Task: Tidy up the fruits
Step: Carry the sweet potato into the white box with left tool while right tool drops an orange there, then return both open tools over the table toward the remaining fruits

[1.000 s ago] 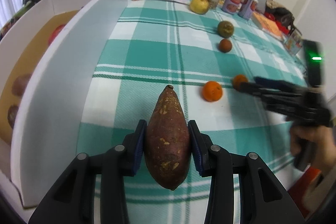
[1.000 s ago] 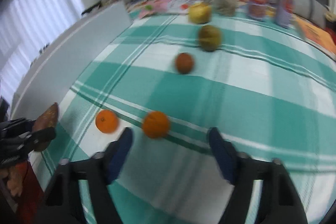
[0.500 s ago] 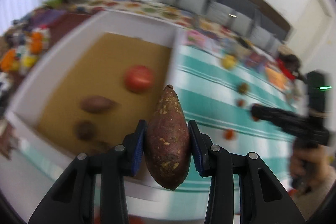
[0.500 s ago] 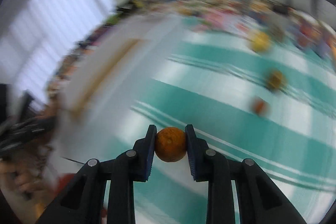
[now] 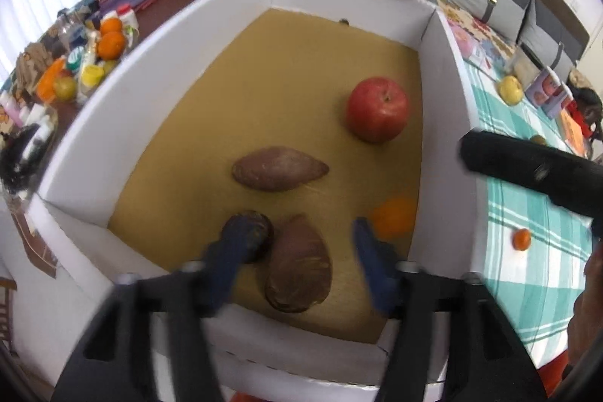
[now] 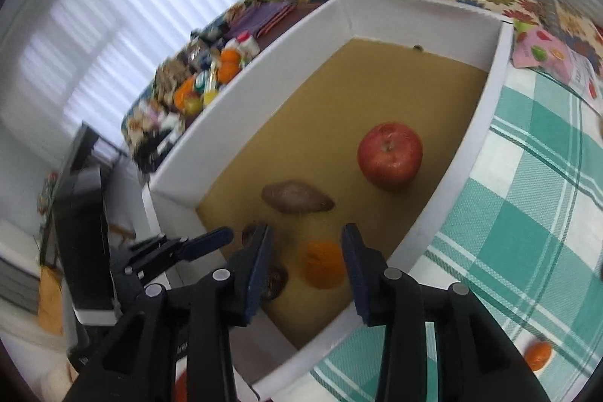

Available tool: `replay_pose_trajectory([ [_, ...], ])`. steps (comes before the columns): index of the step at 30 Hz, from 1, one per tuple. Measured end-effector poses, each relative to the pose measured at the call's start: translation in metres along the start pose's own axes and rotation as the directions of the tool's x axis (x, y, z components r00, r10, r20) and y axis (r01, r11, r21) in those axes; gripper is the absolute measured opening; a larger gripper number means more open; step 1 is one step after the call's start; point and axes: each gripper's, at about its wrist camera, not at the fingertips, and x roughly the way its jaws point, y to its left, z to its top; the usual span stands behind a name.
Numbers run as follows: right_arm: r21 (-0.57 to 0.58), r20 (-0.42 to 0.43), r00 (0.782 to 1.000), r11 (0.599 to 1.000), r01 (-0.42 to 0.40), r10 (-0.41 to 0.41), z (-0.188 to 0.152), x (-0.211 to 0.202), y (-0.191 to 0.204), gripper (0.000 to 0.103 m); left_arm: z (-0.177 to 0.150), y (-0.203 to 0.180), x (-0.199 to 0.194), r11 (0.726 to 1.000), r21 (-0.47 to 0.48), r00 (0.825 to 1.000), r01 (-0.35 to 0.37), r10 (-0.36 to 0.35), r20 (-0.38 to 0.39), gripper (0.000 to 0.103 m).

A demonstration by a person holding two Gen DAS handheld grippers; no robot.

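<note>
The sweet potato (image 5: pixel 297 264) lies in the box (image 5: pixel 124 115), long axis pointing away from the left gripper (image 5: pixel 297 251), whose jaws have just opened and hold nothing. The right gripper (image 6: pixel 306 260) jaws stand apart over the loose orange (image 6: pixel 325 264).

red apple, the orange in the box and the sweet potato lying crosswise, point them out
red apple (image 5: pixel 378 114), left wrist view, middle of its skin
orange in the box (image 6: pixel 325 264), right wrist view, its blurred centre
crosswise sweet potato (image 5: pixel 279 168), left wrist view, middle of its body
</note>
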Motion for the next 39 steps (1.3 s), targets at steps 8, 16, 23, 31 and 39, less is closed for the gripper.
replay_pose_trajectory([
  [8,0.003,0.212,0.962,0.985,0.173,-0.170,-0.033,-0.081,-0.055,0.085,0.002,-0.062,-0.052,0.983,0.181,0.979,0.006,-0.043,0.198,0.082],
  [16,0.156,0.126,0.785,0.793,0.589,-0.607,-0.191,-0.123,-0.205,0.087,-0.005,-0.141,0.006,0.939,0.342,0.993,-0.024,-0.019,0.121,0.085],
  [23,0.314,0.071,0.708,0.690,0.653,-0.702,-0.261,-0.163,-0.282,0.087,-0.033,-0.164,0.006,0.883,0.444,0.985,-0.156,0.103,0.140,0.085],
  [31,0.387,0.066,0.714,0.677,0.626,-0.697,-0.267,-0.164,-0.298,0.103,-0.048,-0.171,-0.006,0.881,0.431,0.976,-0.193,0.127,0.176,0.085],
  [39,0.384,0.068,0.707,0.672,0.633,-0.704,-0.270,-0.163,-0.296,0.103,-0.089,-0.220,-0.080,0.896,0.361,0.885,-0.260,0.071,0.461,0.096],
])
